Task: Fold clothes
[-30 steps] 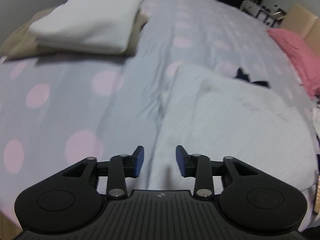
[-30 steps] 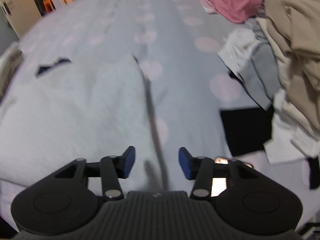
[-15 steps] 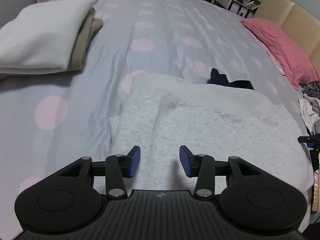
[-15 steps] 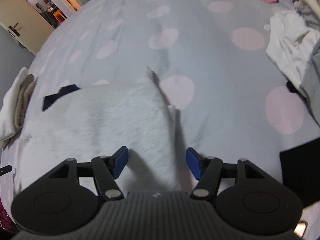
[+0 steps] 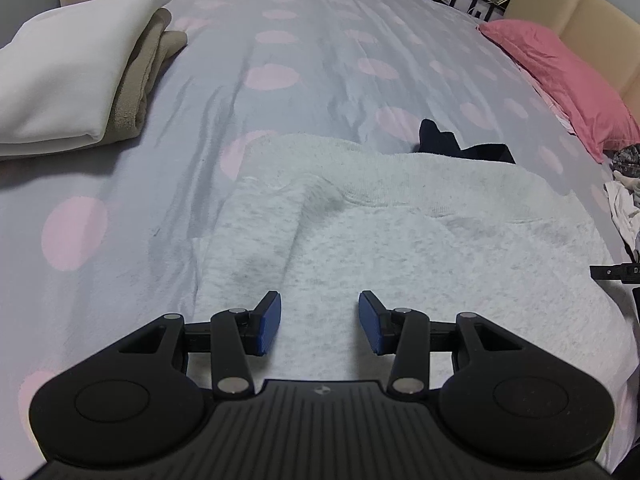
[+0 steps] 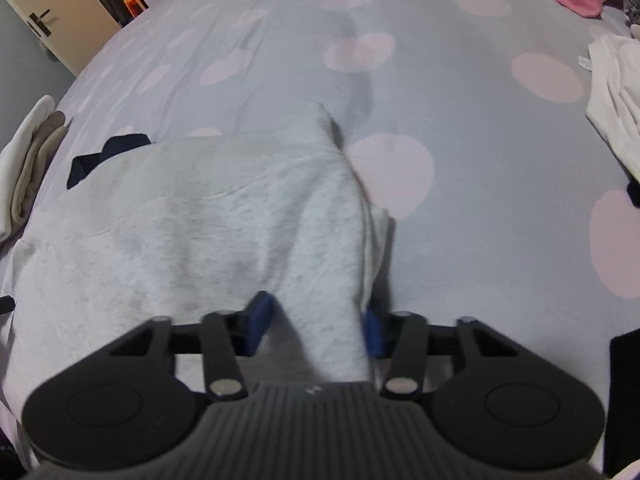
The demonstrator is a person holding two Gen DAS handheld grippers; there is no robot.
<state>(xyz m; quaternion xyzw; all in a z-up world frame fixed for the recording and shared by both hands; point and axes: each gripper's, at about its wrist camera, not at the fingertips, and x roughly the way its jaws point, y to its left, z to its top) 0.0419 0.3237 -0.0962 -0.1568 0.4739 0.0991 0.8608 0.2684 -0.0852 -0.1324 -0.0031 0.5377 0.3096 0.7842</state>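
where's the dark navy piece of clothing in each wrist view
Left wrist: the dark navy garment is right of centre in the upper half, peeking out past the far edge of the grey sweatshirt.
Right wrist: it is at the left, again at the sweatshirt's far edge.
Shared landmark: the folded white and beige stack, upper left in the left view and at the left edge in the right.

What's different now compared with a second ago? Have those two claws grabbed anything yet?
Both have moved in low over the grey sweatshirt. The right gripper has slid its open fingers around the garment's right edge, so fabric now sits between them; it has not closed. The left gripper hovers open over the near hem, holding nothing. The folded white stack and pink pillow have not moved.
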